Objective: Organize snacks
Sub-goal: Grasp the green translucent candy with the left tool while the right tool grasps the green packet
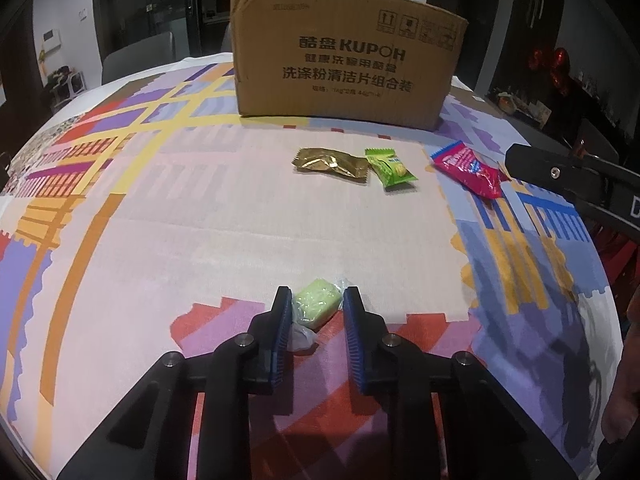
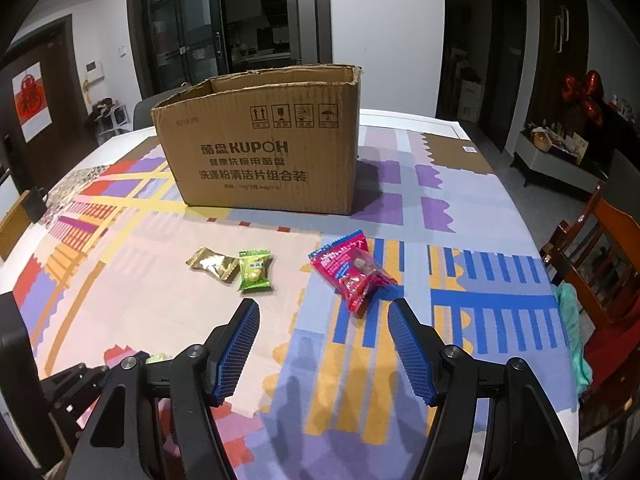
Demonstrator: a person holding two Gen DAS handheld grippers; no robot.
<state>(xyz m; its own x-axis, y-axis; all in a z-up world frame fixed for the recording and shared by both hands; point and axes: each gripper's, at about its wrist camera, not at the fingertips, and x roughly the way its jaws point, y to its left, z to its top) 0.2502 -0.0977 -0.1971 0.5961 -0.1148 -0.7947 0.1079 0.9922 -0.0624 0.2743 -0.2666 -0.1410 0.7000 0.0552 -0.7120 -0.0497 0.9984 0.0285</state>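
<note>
Left gripper (image 1: pixel 316 300) tilts down near the desk's (image 1: pixel 168 224) front edge, jaws grasping the pale green candy (image 1: pixel 316 307); right gripper (image 2: pixel 323 312) hovers released.

My view: white walls (image 2: pixel 384 20), dark glass cabinet (image 2: pixel 216 20) behind, dark doors (image 2: pixel 560 40) right, orange wooden chair (image 2: pixel 600 248), patterned tablecloth (image 2: pixel 460 184) under indoor light.

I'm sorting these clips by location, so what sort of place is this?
Most likely a home dining room: a table under a colourful patterned tablecloth, a wooden chair beside it, and glass doors behind that seem to open onto a kitchen. A cardboard box sits on the table.
</note>
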